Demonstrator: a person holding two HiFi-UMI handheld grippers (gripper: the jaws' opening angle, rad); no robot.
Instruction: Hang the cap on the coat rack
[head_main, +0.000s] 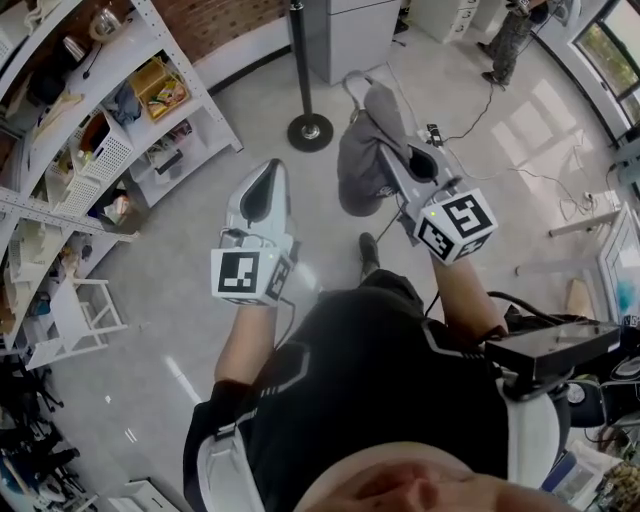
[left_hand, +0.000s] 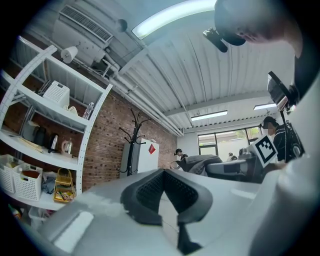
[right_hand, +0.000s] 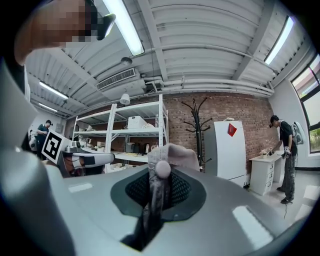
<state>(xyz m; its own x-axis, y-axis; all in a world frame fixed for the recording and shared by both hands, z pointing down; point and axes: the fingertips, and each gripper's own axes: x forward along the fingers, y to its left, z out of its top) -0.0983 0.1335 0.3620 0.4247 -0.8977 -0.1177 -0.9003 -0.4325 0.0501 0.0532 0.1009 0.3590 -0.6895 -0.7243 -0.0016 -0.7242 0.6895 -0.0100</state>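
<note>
The grey cap (head_main: 362, 135) hangs from my right gripper (head_main: 386, 152), whose jaws are shut on its fabric. In the right gripper view the cap (right_hand: 172, 156) bunches up between the dark pads (right_hand: 177, 192), its top button facing the camera. The black coat rack (right_hand: 198, 125) stands ahead against the brick wall. From above, its round base (head_main: 310, 131) and pole are just beyond the cap. My left gripper (head_main: 264, 175) is held level to the left of the right one, shut and empty. Its view shows the coat rack (left_hand: 134, 136) and the cap (left_hand: 200, 162) off to the right.
White shelving (head_main: 120, 120) full of baskets and small items lines the left wall. A white cabinet (head_main: 350, 30) stands behind the rack. Cables (head_main: 480, 110) trail over the floor on the right, where a person (head_main: 510, 40) stands. A small white stool (head_main: 85, 310) sits at the left.
</note>
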